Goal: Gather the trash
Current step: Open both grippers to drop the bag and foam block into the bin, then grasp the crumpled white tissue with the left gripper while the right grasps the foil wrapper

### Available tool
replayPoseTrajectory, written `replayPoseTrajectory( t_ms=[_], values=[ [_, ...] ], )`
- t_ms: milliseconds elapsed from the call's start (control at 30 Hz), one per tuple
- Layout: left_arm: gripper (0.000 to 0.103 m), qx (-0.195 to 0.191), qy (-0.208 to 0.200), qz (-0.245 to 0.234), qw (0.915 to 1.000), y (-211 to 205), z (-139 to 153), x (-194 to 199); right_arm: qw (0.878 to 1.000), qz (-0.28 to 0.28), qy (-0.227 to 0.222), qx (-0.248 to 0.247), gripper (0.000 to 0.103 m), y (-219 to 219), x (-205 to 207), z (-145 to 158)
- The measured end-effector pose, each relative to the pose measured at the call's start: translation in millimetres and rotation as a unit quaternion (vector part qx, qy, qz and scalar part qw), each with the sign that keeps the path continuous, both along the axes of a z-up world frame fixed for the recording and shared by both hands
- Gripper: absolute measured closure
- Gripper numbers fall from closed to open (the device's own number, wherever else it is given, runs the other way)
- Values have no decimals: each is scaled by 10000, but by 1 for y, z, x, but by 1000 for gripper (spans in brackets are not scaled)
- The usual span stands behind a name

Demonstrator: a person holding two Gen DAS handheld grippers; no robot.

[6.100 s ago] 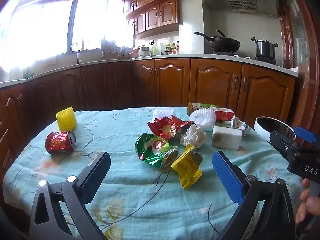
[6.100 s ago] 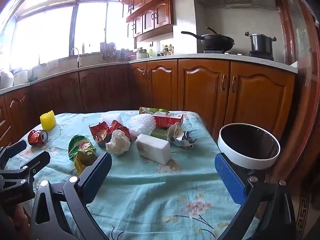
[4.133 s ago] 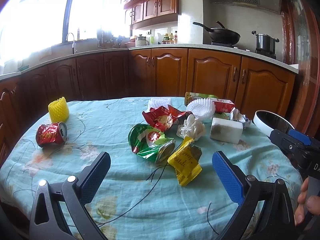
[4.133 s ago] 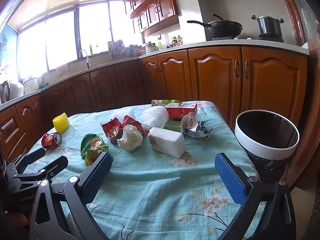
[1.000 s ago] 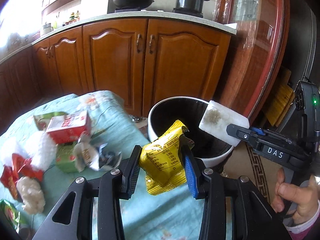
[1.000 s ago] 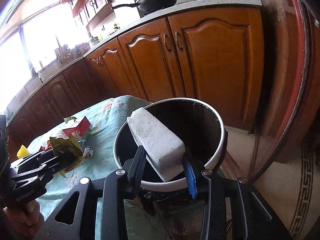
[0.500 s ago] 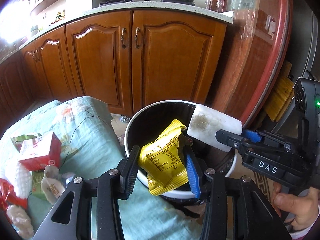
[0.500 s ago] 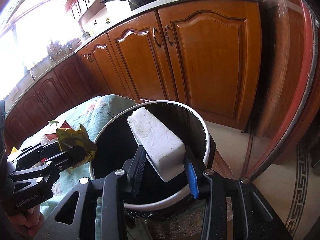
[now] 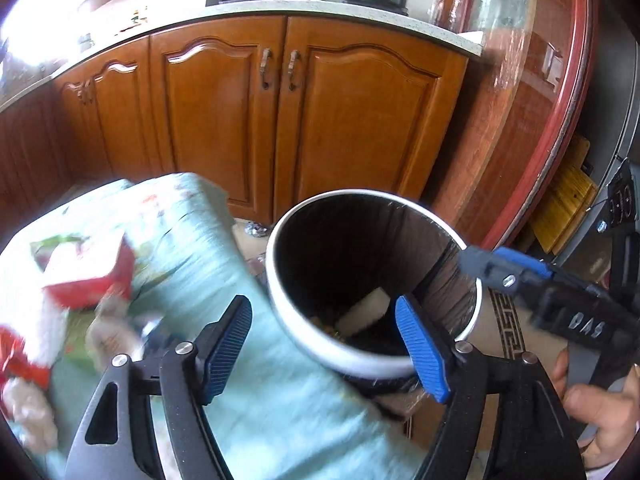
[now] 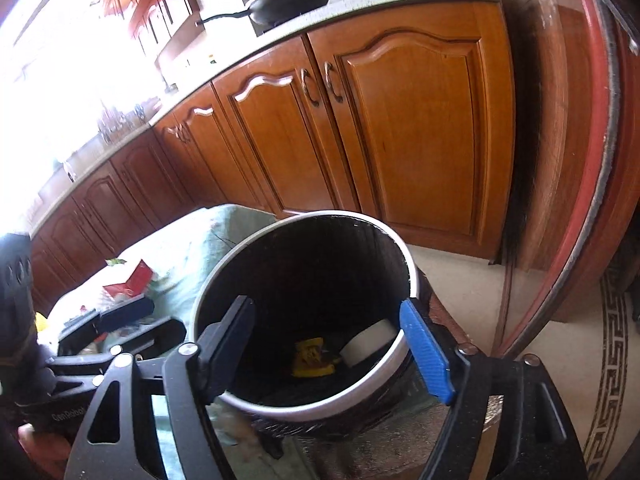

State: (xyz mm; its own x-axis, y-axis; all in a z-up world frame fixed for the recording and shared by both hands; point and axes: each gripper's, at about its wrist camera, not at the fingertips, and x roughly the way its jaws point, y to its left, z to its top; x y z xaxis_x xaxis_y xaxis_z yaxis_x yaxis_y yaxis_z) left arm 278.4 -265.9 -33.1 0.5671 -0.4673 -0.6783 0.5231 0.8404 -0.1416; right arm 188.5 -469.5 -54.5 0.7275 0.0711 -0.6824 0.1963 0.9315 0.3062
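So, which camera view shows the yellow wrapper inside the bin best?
The right wrist view: the yellow wrapper lies plainly on the bin floor. The left wrist view shows only a speck behind the near rim.

Both wrist cameras look steeply down from close above the bin [image 9: 372,360] [image 10: 400,352], sharing it, the table edge [image 9: 208,224] [image 10: 184,248] left and cupboards [image 9: 360,120] [image 10: 420,128] far behind.

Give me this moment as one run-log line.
left tool: just opened, empty | right tool: just opened, empty | yellow wrapper, white foam block: in trash bin | more trash on table
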Motion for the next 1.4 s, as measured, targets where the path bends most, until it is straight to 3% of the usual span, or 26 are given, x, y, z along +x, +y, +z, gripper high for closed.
replayPoseTrajectory(
  t_ms=[167,300,500,833,1133,1400],
  values=[
    [24,-23,-61,369,9993,44,-6,-26,9994,123,-223,217,6,23,-12,4],
    [22,-48,-118,691,9975,81,-6,-48,9984,343,-259,367,3,48,-17,6],
    [17,-37,-271,1150,9930,134,-2,-80,9958,791,-268,381,2,94,-20,8],
    [16,-149,-198,1904,9814,200,6,-104,9887,1448,-216,324,2,162,-7,3],
    [16,-65,-46,2281,9736,223,5,-105,9842,1754,-229,99,2,194,13,0],
    [16,146,160,2310,9727,218,6,-73,9822,1862,-242,-76,2,200,37,-3]
  ],
)
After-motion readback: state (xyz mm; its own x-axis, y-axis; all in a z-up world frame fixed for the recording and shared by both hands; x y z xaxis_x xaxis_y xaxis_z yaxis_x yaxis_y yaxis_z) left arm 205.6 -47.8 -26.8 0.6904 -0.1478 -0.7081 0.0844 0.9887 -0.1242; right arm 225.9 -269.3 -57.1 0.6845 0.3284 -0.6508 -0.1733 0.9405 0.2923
